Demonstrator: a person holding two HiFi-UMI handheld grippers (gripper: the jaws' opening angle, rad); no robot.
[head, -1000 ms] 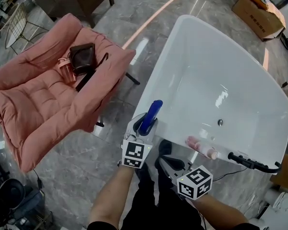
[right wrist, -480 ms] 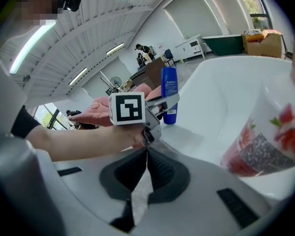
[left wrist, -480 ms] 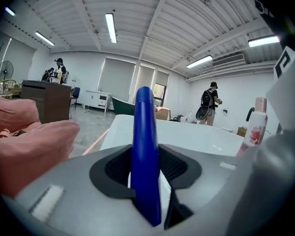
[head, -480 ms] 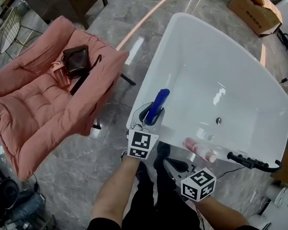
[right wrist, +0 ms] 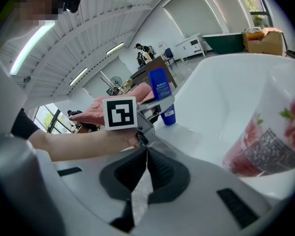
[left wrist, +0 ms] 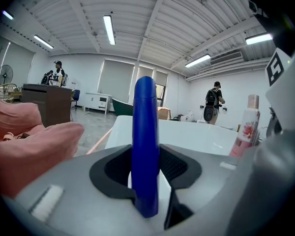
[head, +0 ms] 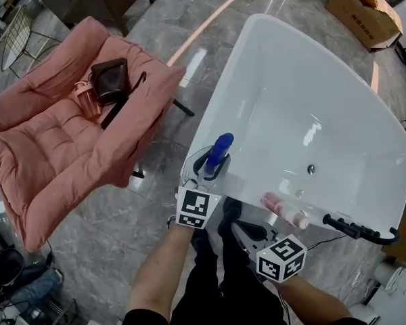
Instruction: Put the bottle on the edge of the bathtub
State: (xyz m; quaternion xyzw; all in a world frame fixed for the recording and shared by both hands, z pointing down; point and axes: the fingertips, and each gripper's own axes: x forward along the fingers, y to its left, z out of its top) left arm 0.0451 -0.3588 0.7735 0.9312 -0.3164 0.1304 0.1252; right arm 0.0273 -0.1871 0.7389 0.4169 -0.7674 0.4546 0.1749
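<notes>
Left gripper (head: 213, 165) is clamped on the blue bottle (left wrist: 145, 146), pads on both sides. The bottle stands upright at the near left rim of the bathtub (head: 247, 187); the right gripper view shows its base down on the rim. Right gripper (right wrist: 146, 154) has jaws together with nothing between them, and is just short of the near rim. A pink bottle (head: 284, 210) lies on the same rim to the right, apart from the blue one.

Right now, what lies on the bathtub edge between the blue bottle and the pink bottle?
Nothing. The head view shows only bare white bathtub edge between the blue bottle, held in the left gripper, and the pink bottle.
</notes>
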